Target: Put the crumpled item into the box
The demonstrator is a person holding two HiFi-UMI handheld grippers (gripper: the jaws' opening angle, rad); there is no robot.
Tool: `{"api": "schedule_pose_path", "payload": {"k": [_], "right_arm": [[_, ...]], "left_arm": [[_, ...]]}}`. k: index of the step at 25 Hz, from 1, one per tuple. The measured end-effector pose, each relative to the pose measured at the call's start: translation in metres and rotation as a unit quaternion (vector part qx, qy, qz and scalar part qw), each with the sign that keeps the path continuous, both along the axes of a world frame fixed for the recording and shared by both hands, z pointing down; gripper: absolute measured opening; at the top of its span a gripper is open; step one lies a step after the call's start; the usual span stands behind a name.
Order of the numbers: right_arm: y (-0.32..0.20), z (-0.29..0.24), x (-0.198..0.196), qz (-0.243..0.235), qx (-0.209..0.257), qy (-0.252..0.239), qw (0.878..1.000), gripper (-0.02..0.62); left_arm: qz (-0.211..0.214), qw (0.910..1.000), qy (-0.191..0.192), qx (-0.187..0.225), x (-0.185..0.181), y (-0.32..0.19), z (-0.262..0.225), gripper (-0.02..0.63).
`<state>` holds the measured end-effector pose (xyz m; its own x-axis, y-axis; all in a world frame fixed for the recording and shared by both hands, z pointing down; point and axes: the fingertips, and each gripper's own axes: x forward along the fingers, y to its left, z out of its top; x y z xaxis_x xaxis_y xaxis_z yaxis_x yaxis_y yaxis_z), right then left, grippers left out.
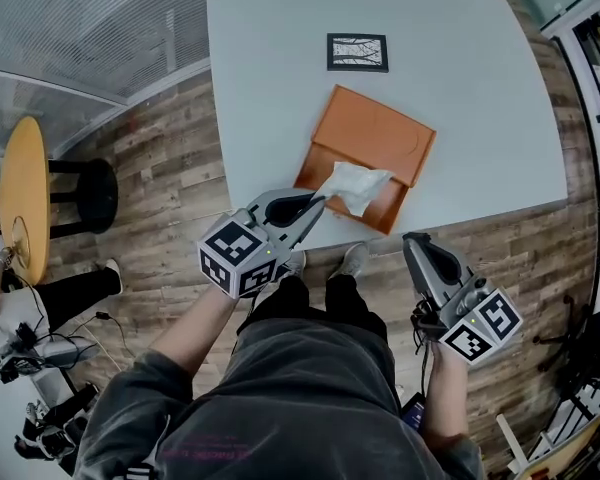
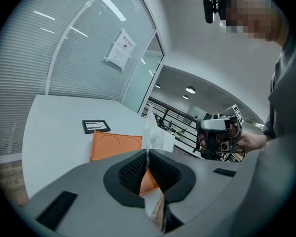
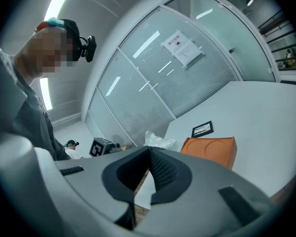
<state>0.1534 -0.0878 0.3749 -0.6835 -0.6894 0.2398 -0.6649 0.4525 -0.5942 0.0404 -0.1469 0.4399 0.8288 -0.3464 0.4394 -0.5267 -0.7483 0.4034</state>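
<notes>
white wad pinched in the closed jaws of the left gripper, over the orange box at the table edge; right gripper closed, empty.

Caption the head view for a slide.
Left tool holds the crumpled item at the orange box; right tool shut, empty.

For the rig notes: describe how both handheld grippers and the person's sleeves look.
The left gripper and right gripper are grey, tapering shells with black ribbed pads; each carries a white cube bearing black square markers. The person wears dark grey sleeves.
</notes>
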Motion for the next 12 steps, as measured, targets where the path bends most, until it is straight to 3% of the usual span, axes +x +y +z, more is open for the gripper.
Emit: {"api": "schedule_pose_path", "payload": {"k": [12], "right_arm": [[-0.006,0.023,0.015,-0.014,-0.026,-0.015,0.999,0.002]], "left_arm": [[0.012,0.9990,-0.035,-0.026,0.022,0.000,0.034,0.031]]}}
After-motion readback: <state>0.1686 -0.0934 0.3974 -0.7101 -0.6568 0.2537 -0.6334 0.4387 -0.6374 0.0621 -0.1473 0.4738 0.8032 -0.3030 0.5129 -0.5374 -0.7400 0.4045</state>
